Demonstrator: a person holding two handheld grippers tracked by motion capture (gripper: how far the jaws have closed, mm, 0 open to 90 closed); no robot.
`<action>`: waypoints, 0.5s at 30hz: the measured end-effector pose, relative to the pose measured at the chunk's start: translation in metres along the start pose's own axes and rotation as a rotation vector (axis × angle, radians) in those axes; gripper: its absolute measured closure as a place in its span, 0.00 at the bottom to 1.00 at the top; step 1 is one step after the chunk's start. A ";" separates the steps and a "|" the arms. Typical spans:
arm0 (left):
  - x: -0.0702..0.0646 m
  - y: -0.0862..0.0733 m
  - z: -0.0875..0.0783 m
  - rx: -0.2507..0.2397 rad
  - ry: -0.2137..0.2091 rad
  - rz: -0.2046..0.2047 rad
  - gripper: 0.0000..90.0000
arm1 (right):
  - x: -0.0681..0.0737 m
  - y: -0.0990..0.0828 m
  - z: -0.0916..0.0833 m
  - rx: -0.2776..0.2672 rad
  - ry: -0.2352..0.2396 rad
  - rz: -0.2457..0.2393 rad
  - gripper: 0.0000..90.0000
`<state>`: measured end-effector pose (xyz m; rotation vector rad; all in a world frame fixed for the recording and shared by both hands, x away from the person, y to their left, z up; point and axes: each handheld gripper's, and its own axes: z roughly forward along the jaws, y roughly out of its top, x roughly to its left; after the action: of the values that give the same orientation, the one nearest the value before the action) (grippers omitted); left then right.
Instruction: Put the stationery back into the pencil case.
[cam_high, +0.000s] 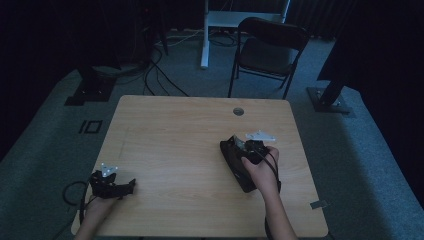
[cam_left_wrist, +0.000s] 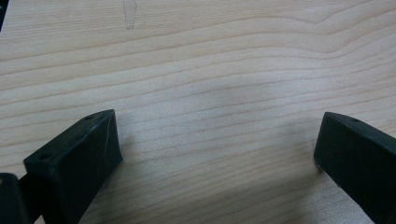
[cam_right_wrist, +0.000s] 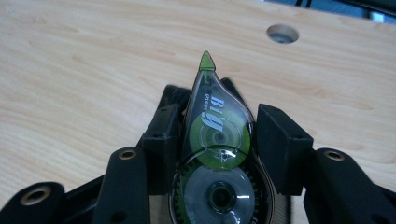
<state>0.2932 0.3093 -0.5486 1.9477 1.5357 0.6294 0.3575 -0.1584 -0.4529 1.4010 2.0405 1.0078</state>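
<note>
The wooden table lies under both tools, with a round cable hole ahead of the right gripper and a black folding chair beyond the far edge. The left gripper rests near the table's near left corner, its jaws spread wide with only bare wood grain between them. The right gripper is clamped on a clear correction tape dispenser with green reels, which sits squarely between the two jaws, pressed on both flanks, its pointed green tip jutting out past the fingertips toward the cable hole.
</note>
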 end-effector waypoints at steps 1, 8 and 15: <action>0.000 0.000 0.000 0.000 0.000 0.000 0.01 | 0.001 -0.001 0.001 0.004 0.000 -0.004 0.56; 0.000 0.000 0.000 0.001 0.000 0.001 0.01 | 0.005 -0.006 0.008 0.045 -0.004 -0.011 0.56; 0.000 0.000 0.000 0.000 0.000 0.000 0.01 | 0.007 -0.011 0.019 0.093 -0.008 -0.028 0.56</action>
<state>0.2932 0.3093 -0.5486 1.9480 1.5356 0.6294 0.3621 -0.1485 -0.4728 1.4162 2.1196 0.9048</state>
